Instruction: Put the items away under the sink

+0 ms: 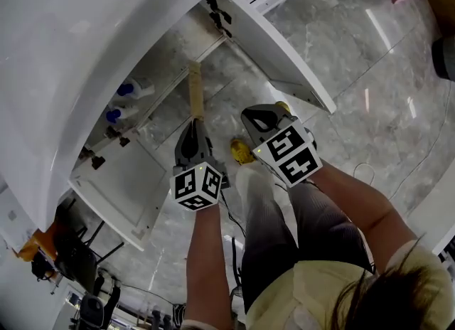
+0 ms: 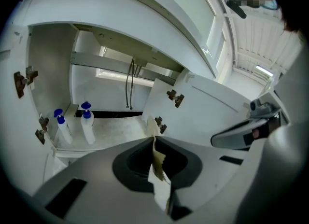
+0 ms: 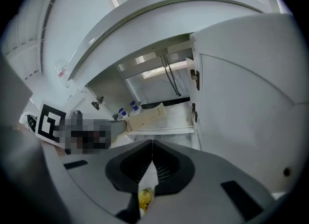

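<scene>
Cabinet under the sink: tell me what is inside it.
In the cabinet, two blue-capped white bottles stand at the left, and thin hoses hang at the back. The left tongs cover the front of its floor.

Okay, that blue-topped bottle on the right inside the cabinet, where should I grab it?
Probably take the right bottle by its white body below the blue top, coming straight in through the open cabinet front: it stands upright, with the other bottle close on its left.
</scene>
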